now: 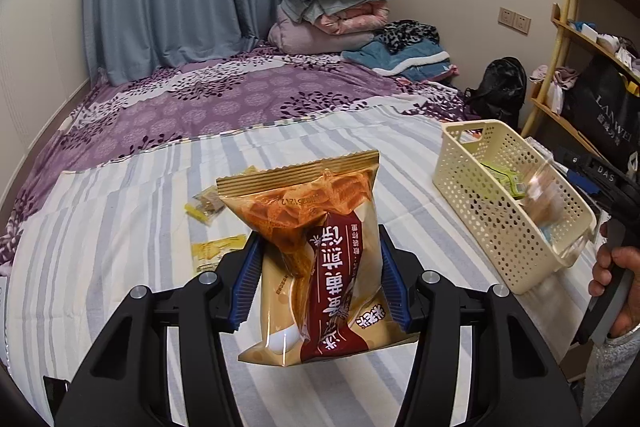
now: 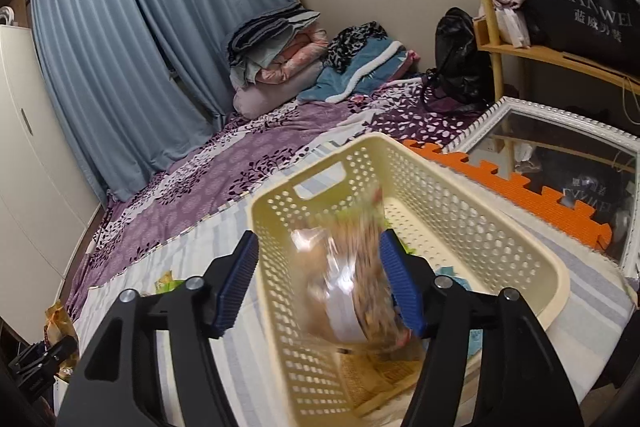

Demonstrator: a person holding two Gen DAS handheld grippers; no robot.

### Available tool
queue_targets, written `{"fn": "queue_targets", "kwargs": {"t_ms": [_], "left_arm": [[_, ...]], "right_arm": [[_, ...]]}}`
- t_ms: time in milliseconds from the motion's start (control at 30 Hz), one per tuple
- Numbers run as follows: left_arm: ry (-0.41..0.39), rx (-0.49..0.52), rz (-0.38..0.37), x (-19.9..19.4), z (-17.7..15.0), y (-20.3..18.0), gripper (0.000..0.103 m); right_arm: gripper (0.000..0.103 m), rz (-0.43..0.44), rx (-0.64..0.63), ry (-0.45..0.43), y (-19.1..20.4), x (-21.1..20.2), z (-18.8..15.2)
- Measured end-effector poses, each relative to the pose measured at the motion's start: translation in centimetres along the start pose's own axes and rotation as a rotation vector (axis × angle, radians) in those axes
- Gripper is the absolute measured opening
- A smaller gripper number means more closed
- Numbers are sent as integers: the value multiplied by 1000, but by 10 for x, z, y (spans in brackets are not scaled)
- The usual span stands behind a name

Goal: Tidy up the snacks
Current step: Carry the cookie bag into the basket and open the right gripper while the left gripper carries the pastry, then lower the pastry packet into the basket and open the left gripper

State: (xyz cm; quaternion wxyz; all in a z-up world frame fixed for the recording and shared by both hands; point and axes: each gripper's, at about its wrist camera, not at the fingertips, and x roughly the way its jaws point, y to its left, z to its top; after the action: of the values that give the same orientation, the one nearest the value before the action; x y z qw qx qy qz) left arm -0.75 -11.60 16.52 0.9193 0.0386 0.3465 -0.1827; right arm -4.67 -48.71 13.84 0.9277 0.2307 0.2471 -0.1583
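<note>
Low in the centre of the left wrist view, the left gripper [image 1: 318,281] has its blue ribbed pads pressed against both sides of a tan and dark-red plastic snack bag [image 1: 316,251], which stands upright between them, its crimped top edge toward mid-frame, lifted off the striped sheet. At the right of that frame sits the cream perforated plastic basket [image 1: 476,203].

Centre-low in the right wrist view, the right gripper [image 2: 320,283] is over the basket, its fingers spread wide. A clear packet of brownish snacks [image 2: 356,279] (motion-blurred) lies beside the right-hand pad, well clear of the left-hand one; whether it touches the pad I cannot tell. It looks to be dropping into the basket, so the step in hand seems to be depositing.

Next, I judge, the red bag must travel rightward over the rim before the pads part. Small yellow packets [image 1: 218,247] lie on the sheet, left of centre.
</note>
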Motion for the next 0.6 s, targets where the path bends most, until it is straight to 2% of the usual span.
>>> {"fn": "queue_targets", "kwargs": {"t_ms": [100, 333, 600], "left_arm": [[2, 20, -10, 3, 3, -11, 55], [4, 58, -43, 7, 12, -35, 55], [10, 101, -113, 17, 26, -73, 55]], "right_arm": [[71, -22, 8, -3, -9, -1, -2], [71, -13, 18, -36, -23, -13, -9], [71, -12, 3, -79, -27, -34, -21]]}}
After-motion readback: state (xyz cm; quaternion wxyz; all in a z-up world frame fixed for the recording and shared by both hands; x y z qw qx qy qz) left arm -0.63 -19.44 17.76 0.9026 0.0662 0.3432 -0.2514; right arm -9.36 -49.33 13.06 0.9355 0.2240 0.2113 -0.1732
